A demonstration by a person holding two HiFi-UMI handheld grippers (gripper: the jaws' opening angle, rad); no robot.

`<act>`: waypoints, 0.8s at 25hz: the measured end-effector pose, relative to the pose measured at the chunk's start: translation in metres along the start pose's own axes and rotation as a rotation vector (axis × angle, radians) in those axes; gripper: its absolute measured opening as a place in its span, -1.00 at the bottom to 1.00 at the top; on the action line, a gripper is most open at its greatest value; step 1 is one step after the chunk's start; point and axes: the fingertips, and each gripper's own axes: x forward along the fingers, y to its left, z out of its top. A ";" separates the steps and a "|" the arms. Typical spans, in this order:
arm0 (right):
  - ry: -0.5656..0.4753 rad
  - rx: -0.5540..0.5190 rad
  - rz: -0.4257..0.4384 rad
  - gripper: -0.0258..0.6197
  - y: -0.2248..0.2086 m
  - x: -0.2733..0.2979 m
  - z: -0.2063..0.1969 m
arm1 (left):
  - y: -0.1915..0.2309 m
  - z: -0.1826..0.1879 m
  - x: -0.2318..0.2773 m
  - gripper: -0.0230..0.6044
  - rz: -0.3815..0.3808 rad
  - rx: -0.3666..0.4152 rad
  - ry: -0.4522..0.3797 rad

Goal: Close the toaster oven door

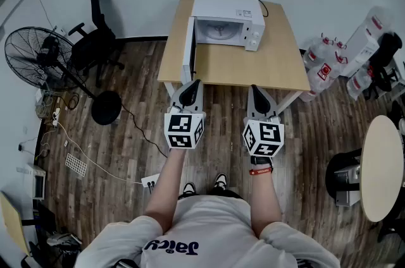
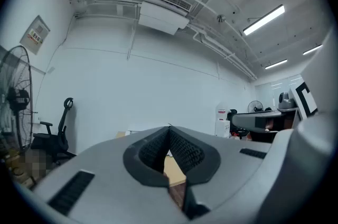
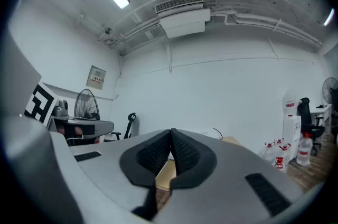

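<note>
A white toaster oven (image 1: pixel 229 21) stands at the back of a wooden table (image 1: pixel 253 64), its door (image 1: pixel 188 49) swung wide open toward the table's front left. My left gripper (image 1: pixel 193 83) is shut and empty, hovering just before the table's front edge near the door's free end. My right gripper (image 1: pixel 255 90) is also shut and empty, level with it to the right. In the left gripper view the closed jaw tips (image 2: pixel 169 130) hide most of the table (image 2: pixel 174 171). In the right gripper view the shut tips (image 3: pixel 171 134) point at the table (image 3: pixel 165 175).
A standing fan (image 1: pixel 38 55) and a black office chair (image 1: pixel 95 39) are at the left, with cables on the wooden floor. Water jugs (image 1: pixel 326 61) sit right of the table. A round table (image 1: pixel 383 165) is at the far right.
</note>
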 end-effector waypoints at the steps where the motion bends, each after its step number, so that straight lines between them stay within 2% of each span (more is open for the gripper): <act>1: 0.006 0.006 0.007 -0.88 0.002 -0.001 -0.002 | 0.002 0.000 -0.004 -0.87 0.010 0.000 -0.001; 6: 0.035 0.036 0.021 -0.88 -0.001 -0.013 -0.017 | 0.006 -0.005 -0.018 -0.87 0.042 -0.008 0.013; 12: 0.055 0.119 0.087 -0.88 -0.014 -0.022 -0.040 | -0.009 -0.024 -0.015 -0.87 0.058 -0.029 0.033; 20: 0.040 0.050 0.091 -0.88 -0.047 0.008 -0.042 | -0.024 -0.029 0.016 -0.87 0.083 -0.021 0.017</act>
